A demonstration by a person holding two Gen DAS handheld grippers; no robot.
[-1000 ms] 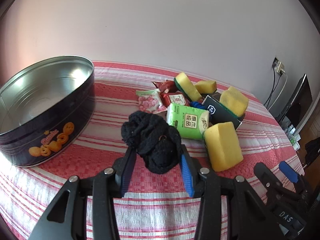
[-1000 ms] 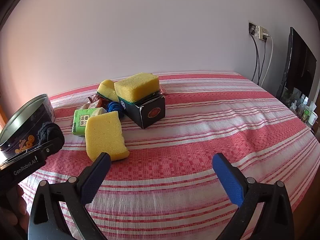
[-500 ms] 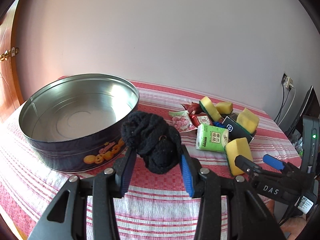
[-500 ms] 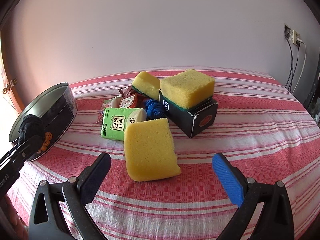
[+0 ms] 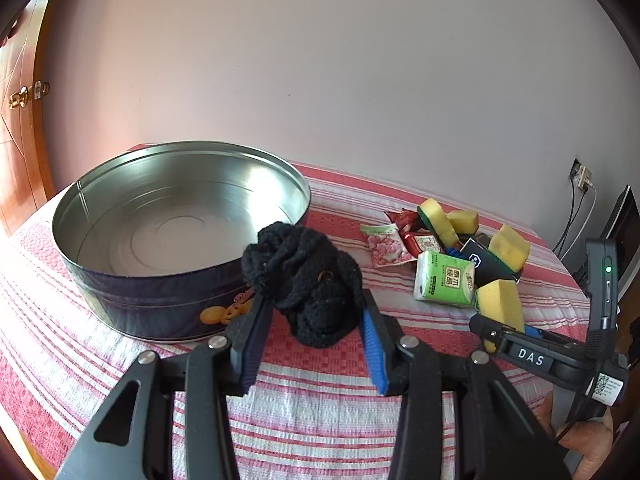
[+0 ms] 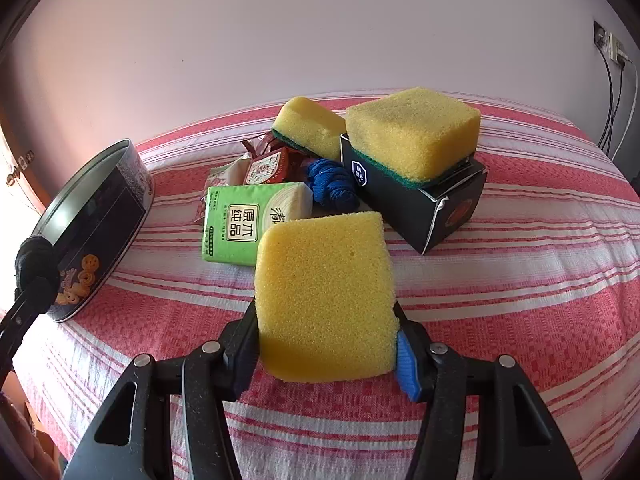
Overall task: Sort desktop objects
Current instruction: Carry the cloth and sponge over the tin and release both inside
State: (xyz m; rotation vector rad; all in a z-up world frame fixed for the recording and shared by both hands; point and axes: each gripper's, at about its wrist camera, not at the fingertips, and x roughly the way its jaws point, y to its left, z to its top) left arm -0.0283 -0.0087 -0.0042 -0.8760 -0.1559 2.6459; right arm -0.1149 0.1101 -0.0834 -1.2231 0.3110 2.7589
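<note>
My left gripper (image 5: pixel 312 305) is shut on a black knitted bundle (image 5: pixel 304 272), which hangs just in front of the near wall of the round cookie tin (image 5: pixel 120 284); the tin has nothing in it. In the right wrist view a plain yellow sponge (image 6: pixel 324 280) sits between the jaws of my right gripper (image 6: pixel 325 320). Those jaws are closing, and both pads lie against the sponge's sides. In the left wrist view the right gripper (image 5: pixel 492 328) shows low at the right, with the sponge (image 5: pixel 500 300) in it. The tin (image 6: pixel 100 216) stands at the left of the right wrist view.
Behind the sponge lie a green tissue pack (image 6: pixel 244 224), a blue knitted bundle (image 6: pixel 334 184), snack packets (image 6: pixel 266 166), a green-backed sponge (image 6: pixel 308 124) and a black box (image 6: pixel 420 208) with another sponge (image 6: pixel 412 128) on top. Cables (image 6: pixel 612 80) hang on the right wall.
The right gripper moved in over the plain yellow sponge and its wide-open jaws closed onto it. The left gripper carried the black bundle leftward to the tin.
</note>
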